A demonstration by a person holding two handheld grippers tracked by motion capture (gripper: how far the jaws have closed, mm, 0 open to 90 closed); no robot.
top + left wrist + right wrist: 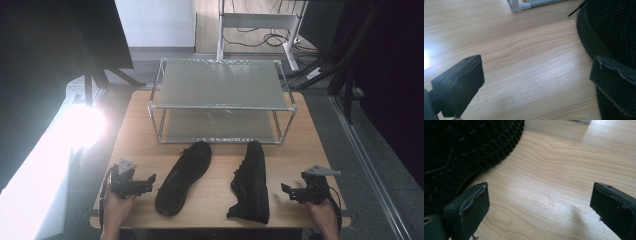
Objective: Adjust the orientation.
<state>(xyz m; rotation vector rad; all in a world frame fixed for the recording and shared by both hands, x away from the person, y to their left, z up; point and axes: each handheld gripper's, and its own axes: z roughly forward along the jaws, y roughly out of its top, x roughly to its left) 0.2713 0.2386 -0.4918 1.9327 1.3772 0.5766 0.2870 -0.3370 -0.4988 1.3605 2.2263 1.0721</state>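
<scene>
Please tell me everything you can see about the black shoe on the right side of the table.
The right black shoe lies tipped on its side on the wooden table, toe toward the metal rack, apart from it. Its laces face the other shoe; its knobbed tread sole faces the open right gripper. Nothing grips it.

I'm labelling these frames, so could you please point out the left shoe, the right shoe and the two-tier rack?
left shoe (182, 177), high view, on its dark side.
right shoe (251, 182), high view, on its upper by the laces.
two-tier rack (220, 106), high view, on its top front rail.

Wooden table, grey floor, glare
</scene>
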